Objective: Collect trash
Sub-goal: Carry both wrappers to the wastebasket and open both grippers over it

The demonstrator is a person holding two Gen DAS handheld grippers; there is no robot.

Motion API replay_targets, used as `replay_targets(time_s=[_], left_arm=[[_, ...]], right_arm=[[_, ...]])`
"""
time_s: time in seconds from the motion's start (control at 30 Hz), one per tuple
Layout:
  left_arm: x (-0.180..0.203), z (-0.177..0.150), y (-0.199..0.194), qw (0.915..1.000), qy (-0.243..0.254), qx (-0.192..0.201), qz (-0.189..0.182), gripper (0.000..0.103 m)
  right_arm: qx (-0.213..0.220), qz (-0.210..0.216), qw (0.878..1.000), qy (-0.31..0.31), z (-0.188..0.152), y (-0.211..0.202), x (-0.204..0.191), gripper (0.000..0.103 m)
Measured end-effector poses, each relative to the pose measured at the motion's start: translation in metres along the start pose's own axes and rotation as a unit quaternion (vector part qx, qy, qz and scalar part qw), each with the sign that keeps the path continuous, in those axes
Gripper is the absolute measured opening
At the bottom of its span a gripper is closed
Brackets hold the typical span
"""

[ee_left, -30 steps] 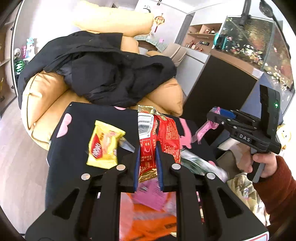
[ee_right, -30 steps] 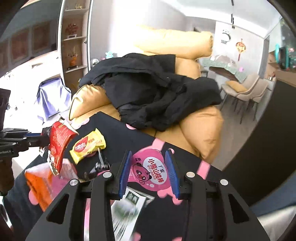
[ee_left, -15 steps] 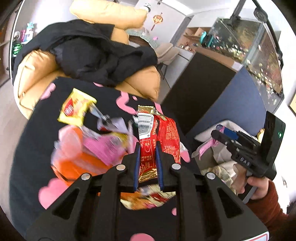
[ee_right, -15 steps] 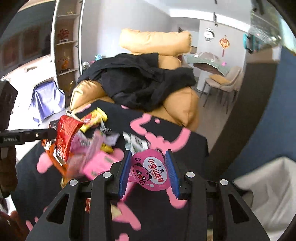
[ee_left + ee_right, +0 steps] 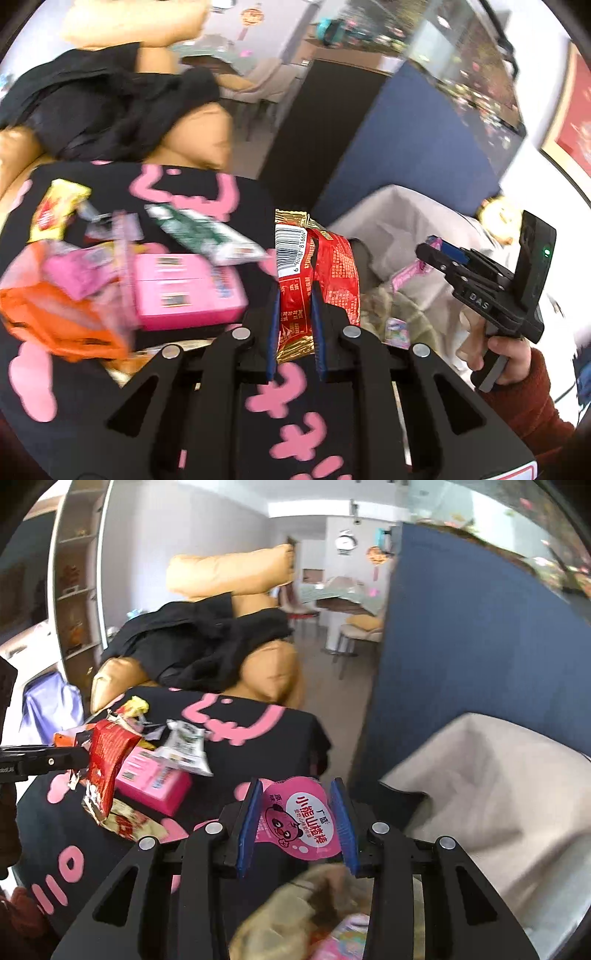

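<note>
Red foil with a gold crimped edge fills the left gripper [image 5: 294, 325]: its blue pads are clamped on a red snack wrapper [image 5: 314, 280], which stands upright between them and shows a white barcode panel whose digits are only partly legible. Pink printed film sits in the right gripper [image 5: 298, 821], whose pads pinch the two edges of a pink round lid [image 5: 301, 818] carrying a cartoon face and Chinese characters; the small print under them is too fine to read.

Seen from the left gripper, the other tool appears off to the right, held by a hand [image 5: 511, 356] in a dark red sleeve, with "DAS" lettered in white on its black body and a green light on its back.

Left of the left gripper, on a black cloth with pink markings [image 5: 88, 417], lie a pink box [image 5: 184, 291] with barcode stickers, an orange bag [image 5: 55, 321], a green-and-white packet [image 5: 207, 232] and, farther off, a yellow sachet [image 5: 55, 210] with a red logo; motion blur hides their lettering.

Directly below and to the right of the right gripper is a bin with a pale liner [image 5: 491, 797], crumpled wrappers already inside it.
</note>
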State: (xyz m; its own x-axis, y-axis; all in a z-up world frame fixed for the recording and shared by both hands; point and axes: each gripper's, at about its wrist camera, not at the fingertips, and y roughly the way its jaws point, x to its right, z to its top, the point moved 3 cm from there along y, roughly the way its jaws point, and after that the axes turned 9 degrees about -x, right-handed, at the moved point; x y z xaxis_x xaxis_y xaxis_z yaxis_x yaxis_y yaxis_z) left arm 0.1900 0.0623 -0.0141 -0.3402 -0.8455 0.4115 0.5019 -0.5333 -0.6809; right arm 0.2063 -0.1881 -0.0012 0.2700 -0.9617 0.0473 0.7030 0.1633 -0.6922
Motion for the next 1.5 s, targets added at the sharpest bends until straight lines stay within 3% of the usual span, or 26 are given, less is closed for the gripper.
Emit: replay_targets(time_s=[0.37,0.67,0.77,0.83,0.93,1.2,1.4,1.5], left_arm=[[0.091,-0.022,0.07,0.9912,0.078,-0.069,-0.081,0.015],[0.141,-0.03,0.135,0.9787,0.109,-0.13,-0.115,0.015],[0.151,-0.032,0.153,0.9738,0.109,-0.149,-0.133,0.026],[0.151,-0.033,0.16,0.9742,0.102,-0.151,-0.133,0.045],[0.143,-0.036,0.161,0.9758,0.087,-0.153,-0.129,0.05],[0.107,-0.03,0.121,0.9913,0.093,-0.088,-0.028,0.054],[0.075,-0.029,0.095,0.9959,0.058,-0.068,-0.012,0.054],[0.064,-0.031,0.087,0.9968,0.049,-0.064,-0.005,0.054]], right_arm=[[0.004,-0.076,0.996,0.056,-0.058,-0.043,0.081,0.036],[0.012,-0.097,0.991,0.088,-0.071,-0.056,0.115,0.036],[0.016,-0.1,0.99,0.095,-0.072,-0.058,0.12,0.036],[0.017,-0.098,0.99,0.1,-0.073,-0.058,0.122,0.036],[0.015,-0.091,0.99,0.103,-0.076,-0.053,0.122,0.036],[-0.007,-0.044,0.993,0.107,-0.09,-0.028,0.099,0.037],[-0.049,-0.026,0.995,0.08,-0.104,0.018,0.065,0.037],[-0.073,-0.05,0.995,0.054,-0.112,0.039,0.055,0.037]])
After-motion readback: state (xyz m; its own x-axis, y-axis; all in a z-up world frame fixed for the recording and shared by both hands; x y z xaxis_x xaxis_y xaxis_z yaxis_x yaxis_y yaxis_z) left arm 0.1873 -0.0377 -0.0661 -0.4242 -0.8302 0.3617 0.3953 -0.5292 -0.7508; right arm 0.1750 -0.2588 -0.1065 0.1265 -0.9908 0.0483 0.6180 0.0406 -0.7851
